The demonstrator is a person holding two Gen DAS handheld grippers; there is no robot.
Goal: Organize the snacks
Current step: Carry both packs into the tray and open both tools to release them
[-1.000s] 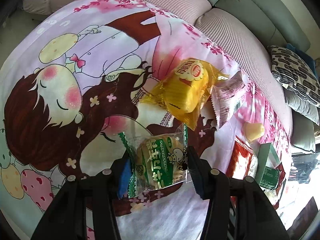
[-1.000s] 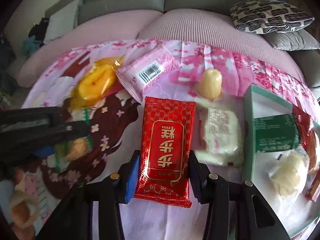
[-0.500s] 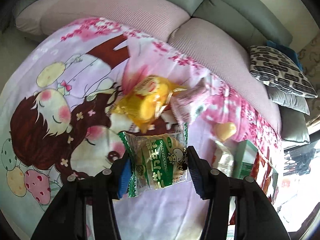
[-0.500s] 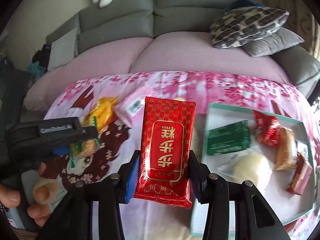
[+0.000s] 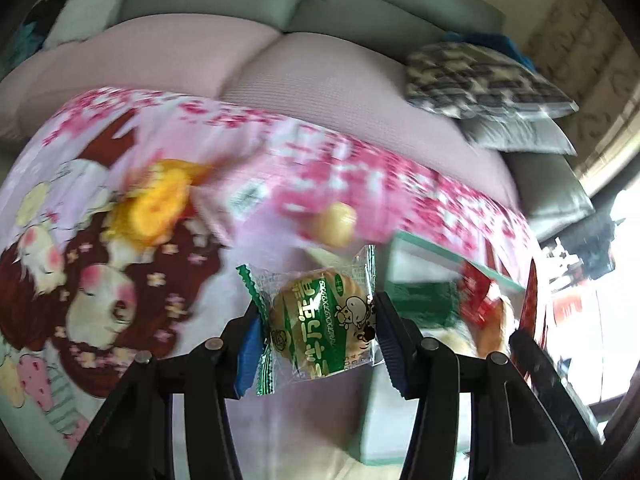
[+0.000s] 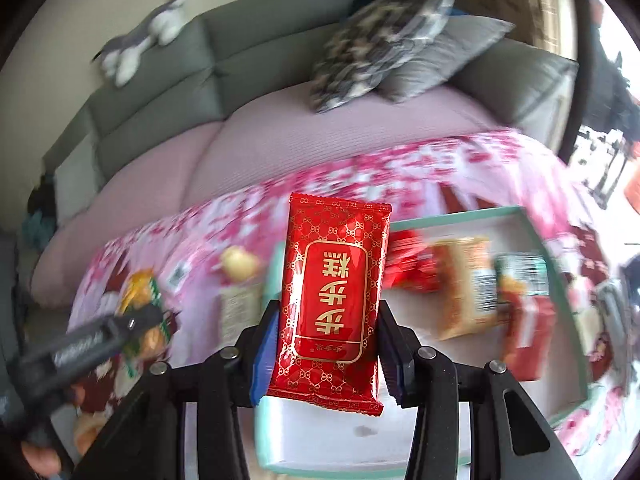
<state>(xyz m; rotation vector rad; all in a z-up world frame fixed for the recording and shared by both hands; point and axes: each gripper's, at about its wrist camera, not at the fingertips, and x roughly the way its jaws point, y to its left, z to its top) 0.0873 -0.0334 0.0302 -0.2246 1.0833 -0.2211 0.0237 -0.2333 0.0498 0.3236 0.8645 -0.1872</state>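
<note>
My left gripper is shut on a clear green-striped packet with a round biscuit and holds it in the air above the pink cartoon sheet. My right gripper is shut on a red gold-printed snack packet and holds it over the near left part of the teal-rimmed white tray. The tray holds several packets: green, red and orange. The left gripper shows at the left of the right wrist view.
On the sheet lie a yellow packet, a pink packet, a small yellow jelly cup and a pale packet. Behind are a grey sofa, patterned and grey cushions, and a plush toy.
Both grippers have risen and swung right with their packets. The right one now hangs over the tray; the left one has come closer to the tray. The views are blurred by motion.
</note>
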